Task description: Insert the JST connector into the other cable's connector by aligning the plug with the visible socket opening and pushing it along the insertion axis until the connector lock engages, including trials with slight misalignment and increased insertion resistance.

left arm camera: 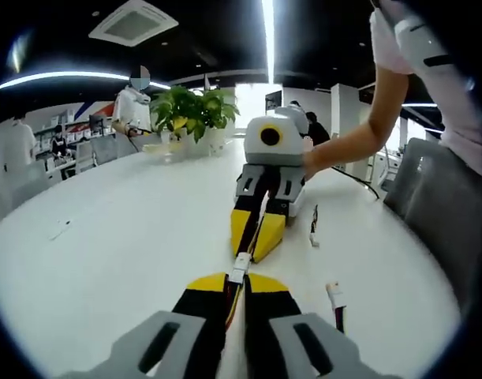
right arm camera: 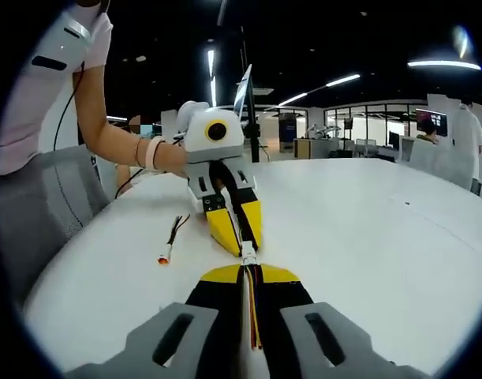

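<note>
Nearest in the left gripper view, the left gripper (left arm camera: 239, 286) has its jaws clamped on a thin wired cable, with the white JST connector (left arm camera: 240, 267) poking out just past the tips. Facing it, the right gripper (left arm camera: 259, 234) pinches the other cable (right arm camera: 252, 312) the same way, above the white table (left arm camera: 122, 237). These parts look tiny, light and a bit fragile, with floppy wires, so a grip right behind the housing seems best. A spare cable (left arm camera: 336, 303) lies nearby.

Open tabletop (left arm camera: 122, 237): frame left, bare.
Obstacles: spare cables (left arm camera: 335, 298) lower right; plant (left arm camera: 192, 110) far centre; chair (left arm camera: 430, 189) right edge.
</note>
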{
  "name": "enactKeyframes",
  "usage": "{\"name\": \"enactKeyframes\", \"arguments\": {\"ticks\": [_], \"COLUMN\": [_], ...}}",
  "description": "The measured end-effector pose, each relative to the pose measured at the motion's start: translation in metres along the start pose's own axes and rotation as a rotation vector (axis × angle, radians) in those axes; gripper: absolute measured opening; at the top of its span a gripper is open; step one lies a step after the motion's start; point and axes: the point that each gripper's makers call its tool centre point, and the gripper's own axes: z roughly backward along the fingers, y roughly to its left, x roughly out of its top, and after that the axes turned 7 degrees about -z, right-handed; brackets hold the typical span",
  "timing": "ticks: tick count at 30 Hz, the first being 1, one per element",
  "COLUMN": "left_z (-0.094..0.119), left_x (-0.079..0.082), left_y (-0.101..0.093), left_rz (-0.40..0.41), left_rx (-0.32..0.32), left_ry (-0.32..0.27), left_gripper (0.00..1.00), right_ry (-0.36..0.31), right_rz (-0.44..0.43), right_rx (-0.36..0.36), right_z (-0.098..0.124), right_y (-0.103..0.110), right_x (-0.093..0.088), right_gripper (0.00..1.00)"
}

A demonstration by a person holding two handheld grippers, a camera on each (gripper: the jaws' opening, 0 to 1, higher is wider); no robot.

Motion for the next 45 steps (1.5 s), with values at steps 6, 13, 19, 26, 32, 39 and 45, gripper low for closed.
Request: {"name": "enactKeyframes", "arguments": {"ticks": [6, 13, 19, 26, 32, 39, 45], "left_z": [0.000, -0.002, -0.001, 0.002, 0.006, 0.008, 0.020], "left_x": [-0.003, 0.001, 0.004, 0.003, 0.004, 0.004, 0.006], "left_y": [0.002, -0.004, -0.012, -0.010, -0.006, -0.002, 0.006], "left_rz": [0.024, 0.037, 0.040, 0.060, 0.084, 0.157, 0.207], "left_rx": [0.019, 0.040, 0.053, 0.073, 0.139, 0.172, 0.205], "left_ry": [-0.011, -0.022, -0.027, -0.024, 0.005, -0.004, -0.026], "left_gripper": [0.02, 0.07, 0.12, 0.15, 0.24, 0.33, 0.35], "right_ry": [0.001, -0.003, -0.008, -0.011, -0.013, -0.014, -0.023], "right_rz": [0.009, 0.023, 0.016, -0.001, -0.035, -0.053, -0.046], "right_rx": [-0.005, 0.001, -0.012, -0.018, -0.033, -0.058, -0.066], "right_z": [-0.001, -0.003, -0.002, -0.002, -0.001, 0.000, 0.007], "right_y": [-0.001, 0.001, -0.002, -0.002, -0.004, -0.007, -0.001], "right_x": [-0.001, 0.000, 0.000, 0.001, 0.002, 0.003, 0.011], "right_gripper": [0.04, 0.11, 0.13, 0.15, 0.18, 0.24, 0.25]}}
